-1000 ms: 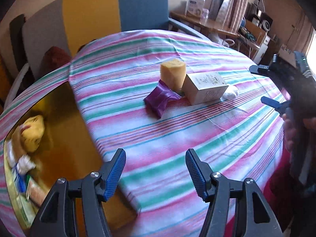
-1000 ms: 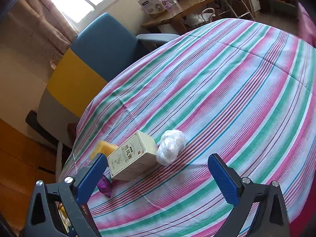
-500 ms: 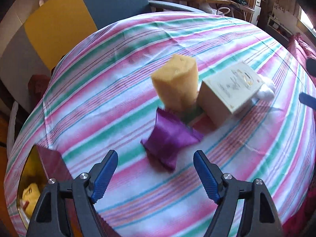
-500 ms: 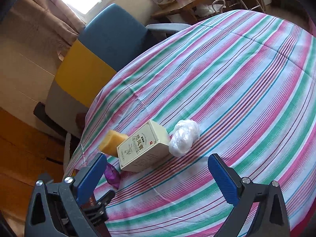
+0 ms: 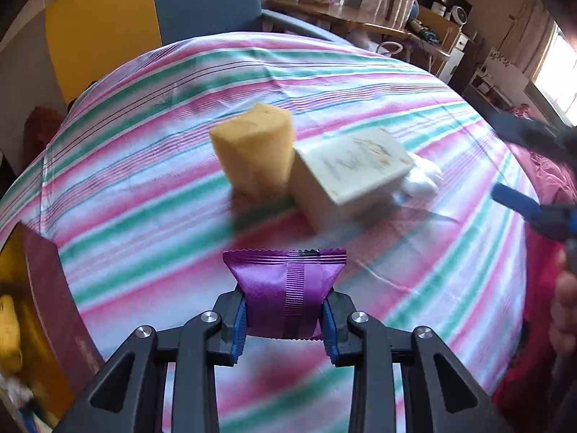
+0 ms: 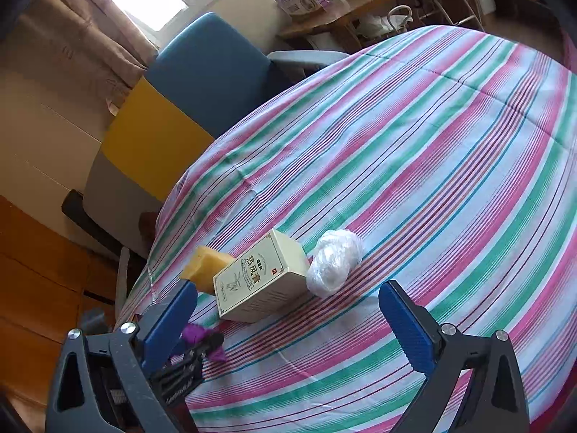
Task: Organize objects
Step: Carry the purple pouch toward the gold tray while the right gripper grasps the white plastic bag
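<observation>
My left tongs (image 5: 285, 319) pinch the purple packet (image 5: 285, 285) across its middle for a secure lift off the counter (image 5: 151, 187); right tongs (image 6: 288, 319) hang wide open, empty.

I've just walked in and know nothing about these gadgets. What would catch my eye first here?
Probably the shiny purple packet, pinched between the blue pads of the left tool just above the striped cloth. Behind it, mid-table, a yellow sponge stands against a cream box, with a white plastic wad beside the box. The right tool hangs open, holding nothing.
</observation>
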Demonstrator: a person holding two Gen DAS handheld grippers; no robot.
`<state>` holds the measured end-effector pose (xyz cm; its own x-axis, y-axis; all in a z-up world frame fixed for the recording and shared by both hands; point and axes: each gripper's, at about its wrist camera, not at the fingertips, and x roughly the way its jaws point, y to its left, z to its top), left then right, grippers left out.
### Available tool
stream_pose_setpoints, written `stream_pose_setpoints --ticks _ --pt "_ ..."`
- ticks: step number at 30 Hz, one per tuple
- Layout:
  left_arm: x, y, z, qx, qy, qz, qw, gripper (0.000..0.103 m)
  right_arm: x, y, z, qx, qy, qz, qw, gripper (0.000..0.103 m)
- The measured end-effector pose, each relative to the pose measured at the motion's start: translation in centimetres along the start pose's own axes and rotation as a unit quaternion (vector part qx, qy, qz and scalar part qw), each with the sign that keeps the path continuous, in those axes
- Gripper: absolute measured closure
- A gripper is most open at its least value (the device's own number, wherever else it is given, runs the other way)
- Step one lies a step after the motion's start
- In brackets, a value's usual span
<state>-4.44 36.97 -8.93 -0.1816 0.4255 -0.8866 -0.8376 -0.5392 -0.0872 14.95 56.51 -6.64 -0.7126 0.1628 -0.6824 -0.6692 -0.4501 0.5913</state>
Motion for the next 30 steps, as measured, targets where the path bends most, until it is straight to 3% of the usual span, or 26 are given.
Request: stream_pose_setpoints --ticks 6,11,13,18,19,26,30 --pt "-3.0 -4.4 -6.5 0.034 -0.022 -0.003 0.9992 0.070 -0.1 -1.4 0.3 0.032 -0.001 -0.005 0.999 0.001" --pt "-2.8 -5.3 -10.7 0.038 -0.011 -0.016 0.9991 0.070 0.4 -2.0 0.3 0.045 0.005 -0.018 0.999 0.008" --pt "-2.8 -4.9 -11.6 0.028 -0.019 -0.020 0.9992 0.070 0.5 -2.3 0.2 0.049 0.007 -0.027 0.998 0.014" --pt "-2.7 -4.5 -11.8 0.021 -0.024 -0.026 0.9992 0.070 1.0 -2.6 0.1 0.046 0.018 -0.049 0.998 0.046" --pt "-2.7 -4.4 -11.8 0.017 -0.025 -0.028 0.9992 0.070 1.1 -2.5 0.0 0.045 0.020 -0.052 0.997 0.048" --pt "-2.4 -4.2 -12.0 0.008 -0.028 -0.037 0.9989 0.070 2.8 -2.0 2.0 0.049 0.031 -0.058 0.997 0.049" --pt "-2.4 -4.0 -12.1 0.002 -0.028 -0.039 0.9988 0.070 5.6 -1.7 2.7 0.032 0.055 -0.076 0.995 0.041"
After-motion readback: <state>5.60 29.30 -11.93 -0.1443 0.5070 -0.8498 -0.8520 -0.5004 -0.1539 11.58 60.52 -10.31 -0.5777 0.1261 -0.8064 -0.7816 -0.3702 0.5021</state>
